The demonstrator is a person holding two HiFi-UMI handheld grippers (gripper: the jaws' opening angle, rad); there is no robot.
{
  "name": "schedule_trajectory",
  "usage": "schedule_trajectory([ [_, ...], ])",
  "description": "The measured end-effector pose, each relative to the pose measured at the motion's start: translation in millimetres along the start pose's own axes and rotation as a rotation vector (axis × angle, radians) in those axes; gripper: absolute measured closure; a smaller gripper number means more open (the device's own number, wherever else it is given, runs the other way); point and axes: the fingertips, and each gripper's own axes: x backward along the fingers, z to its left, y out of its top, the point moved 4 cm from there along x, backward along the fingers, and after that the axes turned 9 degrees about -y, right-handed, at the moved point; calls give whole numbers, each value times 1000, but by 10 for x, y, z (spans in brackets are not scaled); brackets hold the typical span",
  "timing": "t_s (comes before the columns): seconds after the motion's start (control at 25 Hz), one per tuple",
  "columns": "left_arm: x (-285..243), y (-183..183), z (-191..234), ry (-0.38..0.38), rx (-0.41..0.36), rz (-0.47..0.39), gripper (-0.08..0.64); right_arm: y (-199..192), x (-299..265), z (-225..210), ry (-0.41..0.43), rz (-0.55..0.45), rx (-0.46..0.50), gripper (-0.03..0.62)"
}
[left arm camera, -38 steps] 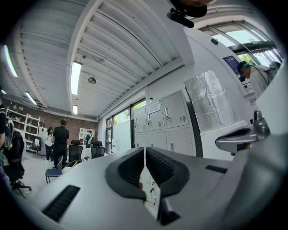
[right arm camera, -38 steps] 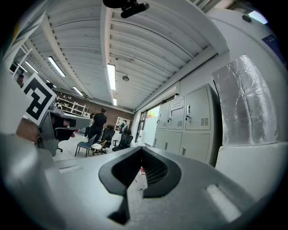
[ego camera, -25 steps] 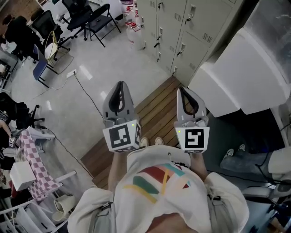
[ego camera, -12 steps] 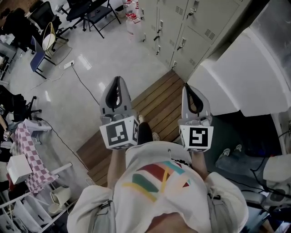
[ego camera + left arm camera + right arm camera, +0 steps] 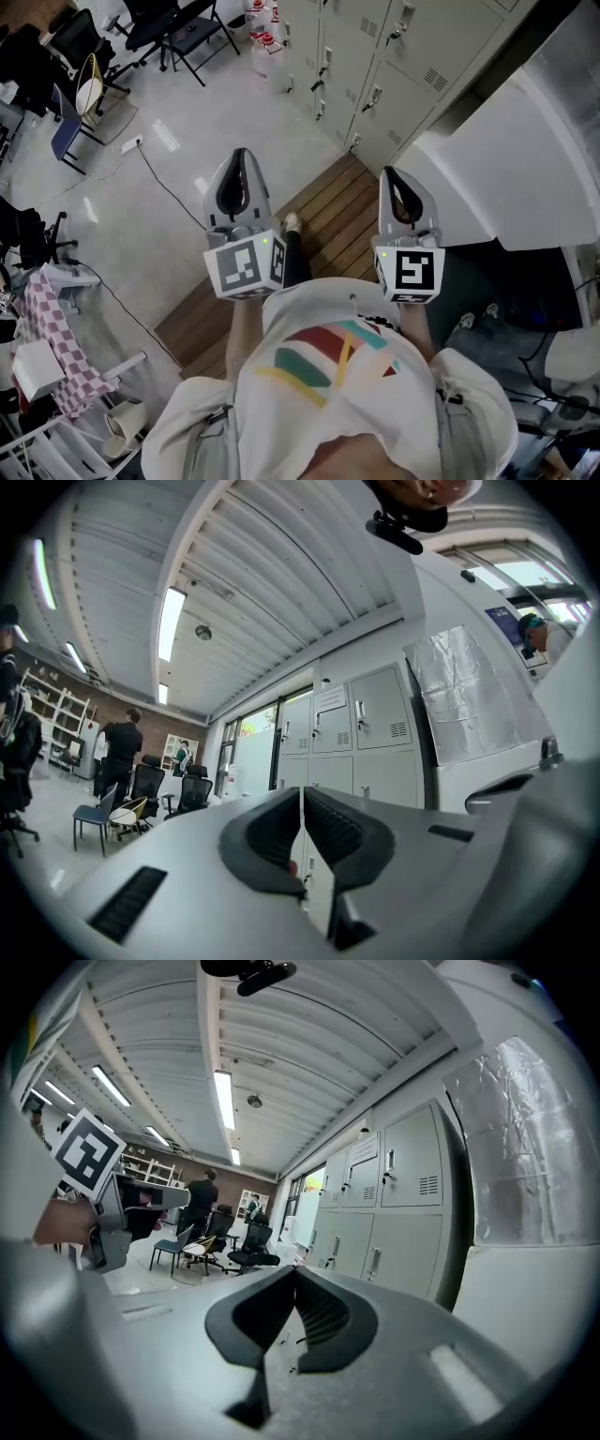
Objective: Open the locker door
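Observation:
A bank of grey lockers (image 5: 394,56) with small handles stands ahead of me across the floor; its doors are closed (image 5: 370,728) (image 5: 412,1194). My left gripper (image 5: 237,161) is held at chest height, jaws shut with nothing between them (image 5: 302,803). My right gripper (image 5: 394,178) is beside it, also shut and holding nothing (image 5: 293,1283). Both point toward the lockers and are well short of them.
A wooden slatted platform (image 5: 319,225) lies underfoot, leading to the lockers. A big white foil-wrapped block (image 5: 511,159) stands at the right. Office chairs (image 5: 178,28), a cable on the floor (image 5: 159,178), water bottles (image 5: 262,37) and people (image 5: 117,752) are at the left.
The view has moved forward along the wooden platform toward the lockers. Both grippers stay shut, raised a little higher in the picture.

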Motion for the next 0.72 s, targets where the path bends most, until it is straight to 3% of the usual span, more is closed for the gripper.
schedule_trajectory([
  [0.24,-997,-338,465,-32,1,-42,537,-3,-1078,-76,-32,-62,35,588],
  [0.48,-1910,-356,1021,-64,-3,-88,537,40,-2164,142,-3,-107,6,588],
  [0.72,-2439,-402,1370,-46,-44,-92,537,-206,-2913,278,28,-55,-33,588],
])
